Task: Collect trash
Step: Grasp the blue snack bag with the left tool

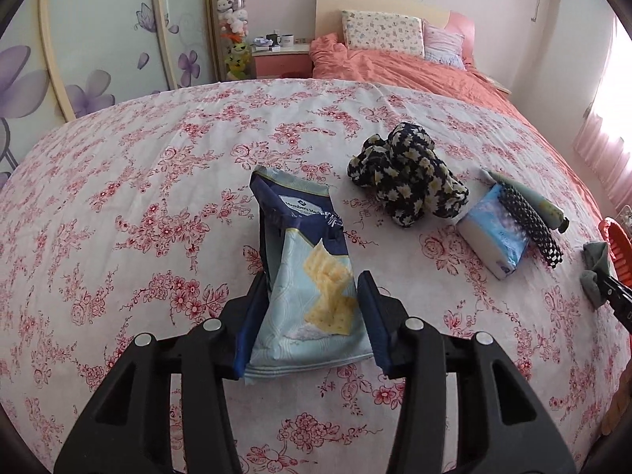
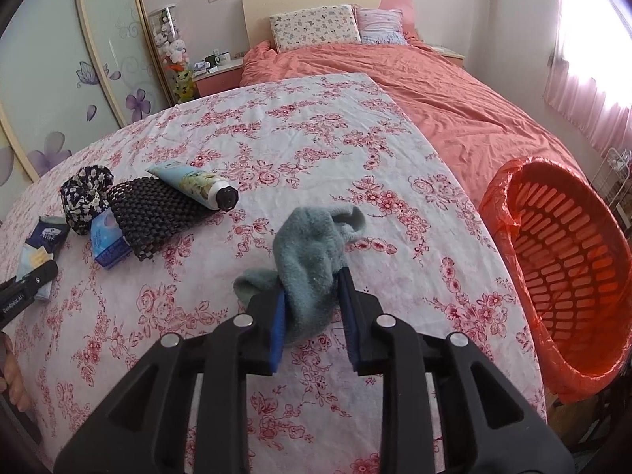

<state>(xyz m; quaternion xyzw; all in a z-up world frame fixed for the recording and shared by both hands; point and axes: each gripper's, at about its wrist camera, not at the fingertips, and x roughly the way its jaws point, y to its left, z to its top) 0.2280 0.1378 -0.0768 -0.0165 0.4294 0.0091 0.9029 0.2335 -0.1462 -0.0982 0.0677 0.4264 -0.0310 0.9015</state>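
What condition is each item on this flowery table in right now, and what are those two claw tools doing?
Left gripper: shut on cracker bag, crumpled.
Right gripper: shut on sock, limp.
Orange basket: lined, nothing seen inside.
Tube: capped, lying on black mesh mat.
Tissue pack: lying under the mat.
Floral cloth: bunched up.

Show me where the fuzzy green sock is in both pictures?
Left wrist view: the green sock sits at the far right edge, pinched by the right gripper.
Right wrist view: the sock is in the lower middle, between the jaws.
Shared landmark: the black mesh mat lying over the tissue pack.
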